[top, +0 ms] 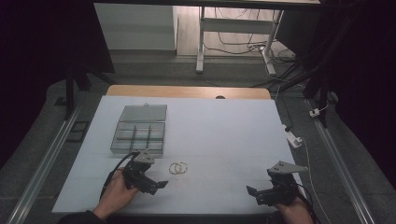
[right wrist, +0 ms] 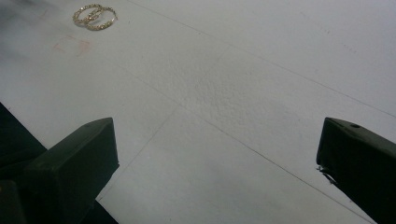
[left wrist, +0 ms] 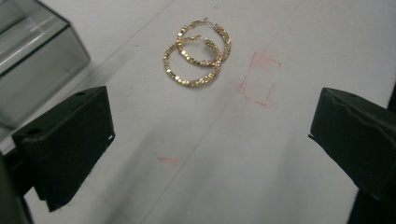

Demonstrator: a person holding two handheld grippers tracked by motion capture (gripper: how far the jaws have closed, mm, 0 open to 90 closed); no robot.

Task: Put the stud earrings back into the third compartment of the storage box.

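Two gold hoop earrings (top: 178, 168) lie overlapping on the white table sheet (top: 219, 135), just in front of a clear compartment box (top: 139, 129) with its lid up. My left gripper (top: 158, 185) rests at the near left, a short way from the earrings, jaws open and empty. In the left gripper view the earrings (left wrist: 198, 56) lie ahead of the gripper (left wrist: 212, 126), between its spread jaws but well beyond them. My right gripper (top: 254, 193) sits at the near right, open and empty. In its own view the gripper (right wrist: 217, 149) points over bare sheet, with the earrings (right wrist: 95, 17) far off at top left.
A faint red square mark (left wrist: 259, 79) is drawn on the sheet beside the earrings. The box corner (left wrist: 32, 56) stands at the left gripper's upper left. The wooden table edge (top: 187, 91) runs along the back. Cables and a white table leg (top: 201, 42) lie beyond.
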